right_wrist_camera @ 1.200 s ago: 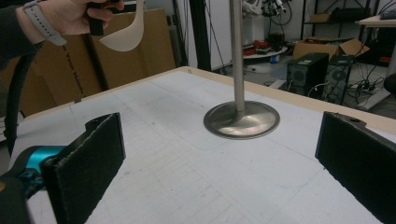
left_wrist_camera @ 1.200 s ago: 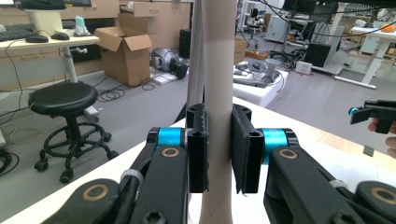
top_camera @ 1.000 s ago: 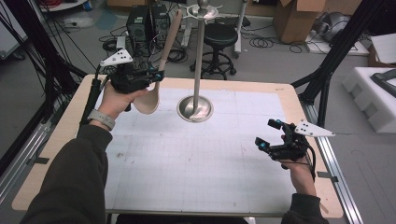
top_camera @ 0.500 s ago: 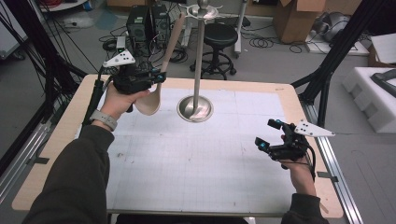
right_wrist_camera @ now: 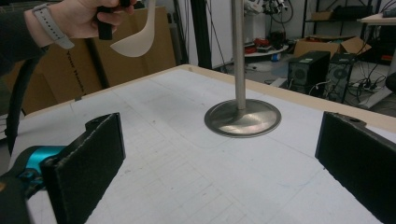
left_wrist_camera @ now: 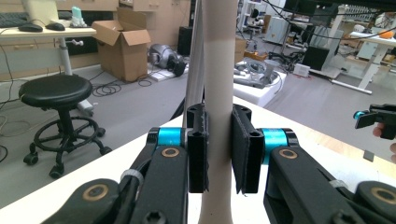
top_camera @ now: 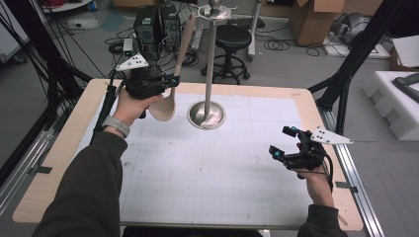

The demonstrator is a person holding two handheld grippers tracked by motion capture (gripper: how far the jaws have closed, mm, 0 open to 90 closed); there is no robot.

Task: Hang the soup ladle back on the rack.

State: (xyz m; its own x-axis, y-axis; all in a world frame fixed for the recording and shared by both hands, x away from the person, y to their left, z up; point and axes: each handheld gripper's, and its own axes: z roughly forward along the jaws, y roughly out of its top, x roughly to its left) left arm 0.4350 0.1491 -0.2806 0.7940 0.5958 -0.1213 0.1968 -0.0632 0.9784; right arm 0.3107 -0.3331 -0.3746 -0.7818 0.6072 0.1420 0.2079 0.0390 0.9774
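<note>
A pale wooden ladle is held by the left gripper above the far left part of the table, its jaws closed tight on the handle, as is seen clearly in the left gripper view, where the handle passes upright between the two black pads. The bowl of the ladle hangs below the gripper and is lifted free of the table surface, and the long handle rises up and leans toward the top of the metal stand. The stand is placed near the far middle of the table, with a round base and a small disc at the top. It is judged that the picking up is done, and the hanging of the ladle on the stand is not yet done. The right gripper is held low over the near right part of the table, with its jaws wide open and nothing between them
</note>
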